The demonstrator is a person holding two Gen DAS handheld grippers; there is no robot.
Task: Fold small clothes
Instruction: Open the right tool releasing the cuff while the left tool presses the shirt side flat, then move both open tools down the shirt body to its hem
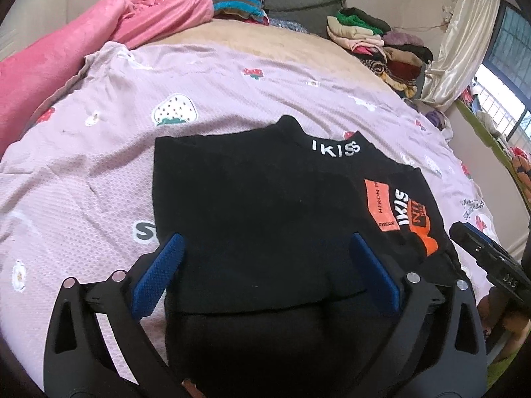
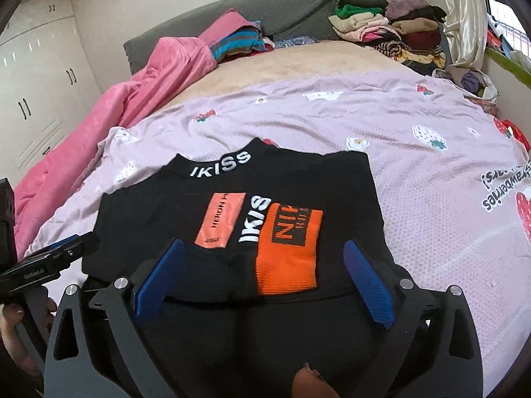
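A small black top with white "IKISS" lettering on the collar and orange patches lies flat on the lilac strawberry-print sheet, partly folded, its near part doubled over. It also shows in the right wrist view. My left gripper is open, its blue fingers spread over the top's near left half. My right gripper is open over the near right half with the orange patch. Neither gripper holds cloth. Each gripper's body shows at the edge of the other's view.
A pink blanket is bunched along the bed's left side. Stacks of folded clothes sit at the far right by the grey headboard. A curtain and window are at right. White wardrobes stand at left.
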